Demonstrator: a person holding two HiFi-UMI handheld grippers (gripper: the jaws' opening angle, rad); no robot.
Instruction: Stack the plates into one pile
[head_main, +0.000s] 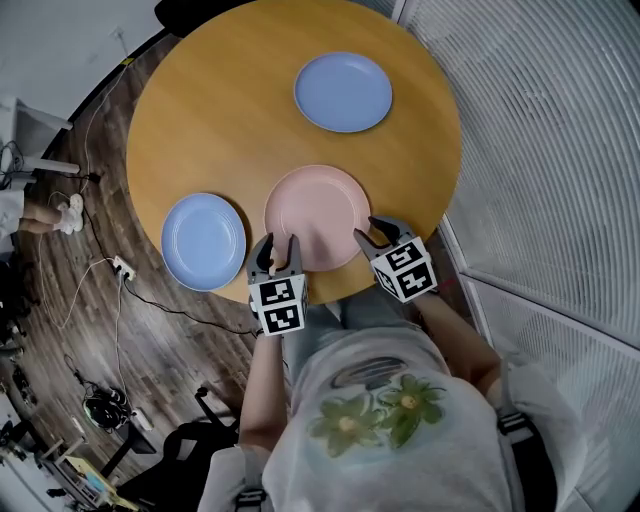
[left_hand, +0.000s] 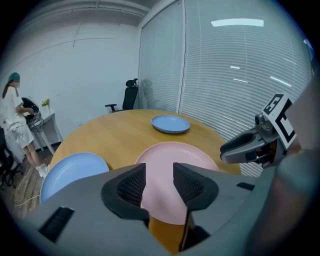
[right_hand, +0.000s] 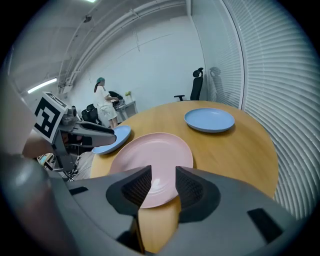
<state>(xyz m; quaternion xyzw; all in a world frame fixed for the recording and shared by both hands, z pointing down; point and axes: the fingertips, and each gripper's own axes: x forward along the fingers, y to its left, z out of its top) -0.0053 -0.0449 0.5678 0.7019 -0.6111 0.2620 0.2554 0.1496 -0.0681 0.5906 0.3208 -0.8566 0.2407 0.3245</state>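
Seen from above, a person in a white shirt with a green flower print stands at the near edge of a round, light wooden counter, holding a gripper in each hand. The left gripper, with its black-and-white marker cube, points at the near left rim of a round pale pink plate. Its jaws stand apart, and only the plate's near edge and the wood beneath show through the gap; the pads press on nothing. The right gripper points at the same plate's near right rim. Its jaws are also apart, with the plate's rim visible between them but not gripped. The pink plate lies flat near the counter's front edge, between the two grippers. Just beside it on the left, apart from it, lies a round light blue plate, close to the counter's left edge. A second round light blue plate lies well apart from both, toward the far side of the counter. Beyond the counter stand a black office chair and white window blinds, and a person in white clothes stands by a far wall.
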